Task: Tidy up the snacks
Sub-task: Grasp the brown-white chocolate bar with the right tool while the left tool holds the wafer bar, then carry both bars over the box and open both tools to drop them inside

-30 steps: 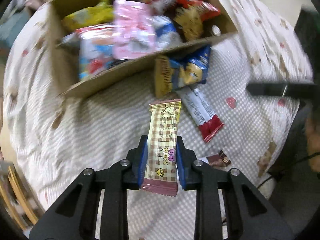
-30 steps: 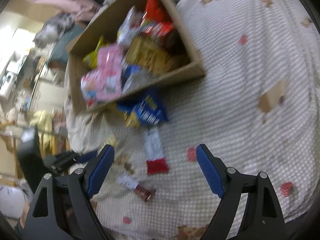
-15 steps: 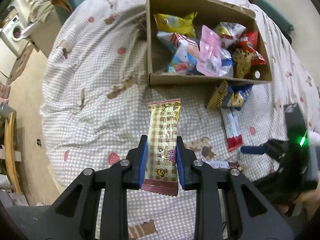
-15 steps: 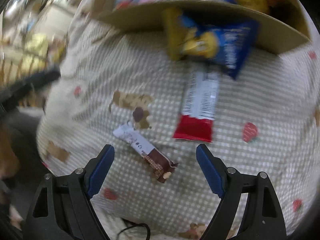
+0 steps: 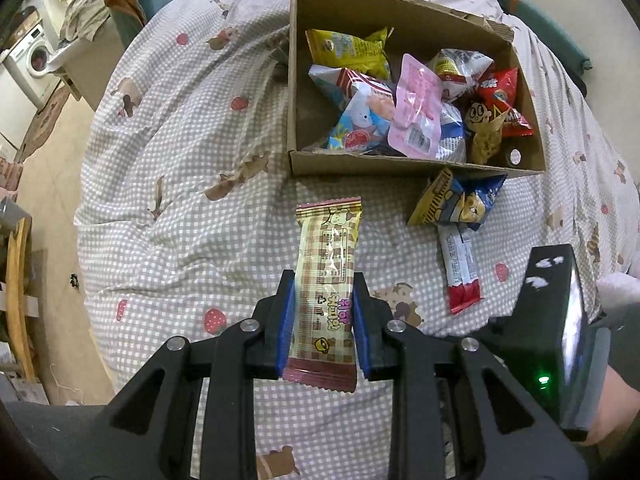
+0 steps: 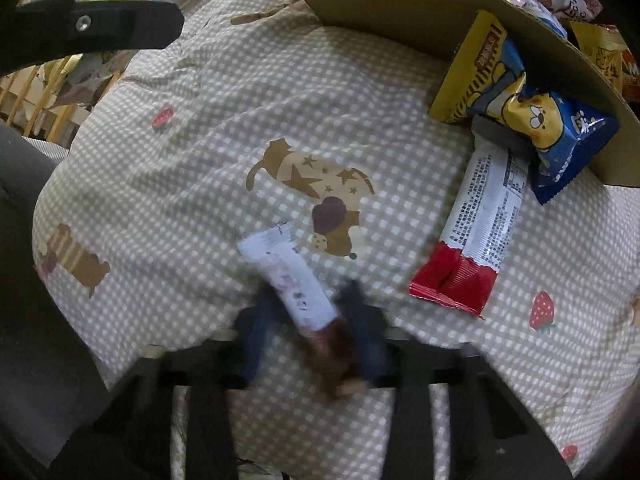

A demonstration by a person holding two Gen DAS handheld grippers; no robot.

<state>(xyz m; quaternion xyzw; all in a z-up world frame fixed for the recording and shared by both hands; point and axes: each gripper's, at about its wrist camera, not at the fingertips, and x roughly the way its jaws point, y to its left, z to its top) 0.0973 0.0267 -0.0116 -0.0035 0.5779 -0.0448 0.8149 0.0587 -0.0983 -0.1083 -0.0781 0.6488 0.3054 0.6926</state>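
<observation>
Your left gripper [image 5: 323,320] is clamped on a long tan-and-brown checked snack bar wrapper [image 5: 327,280], its blue pads pressing both long edges, and the bar hangs above the quilt at the centre of the left wrist view, not yet in the box. The open brown cardboard box [image 5: 400,168] sits in the upper right of that frame, already holding a heap of packets: yellow, pink, red and pale blue ones.

In the right wrist view, your right gripper [image 6: 310,330] is blurred at lower centre. Its blue fingers sit close on either side of a slim white-and-dark-brown wrapped bar [image 6: 296,284] lying on the quilt, but you cannot tell from the smear whether they have bitten yet.

By my judgement you are past halfway. Left to box are the bar you hold, the slim bar, a white bar with a red end [image 6: 476,232] at right of centre, and a blue-and-yellow cartoon packet [image 6: 528,116] leaning against the box's outer wall at upper right.

The surface is a soft, rumpled beige checked quilt with strawberry and bear prints [image 5: 192,184], so things sink slightly. At the upper left of the left view there is a white washing machine [image 5: 34,56] on a bare floor.
</observation>
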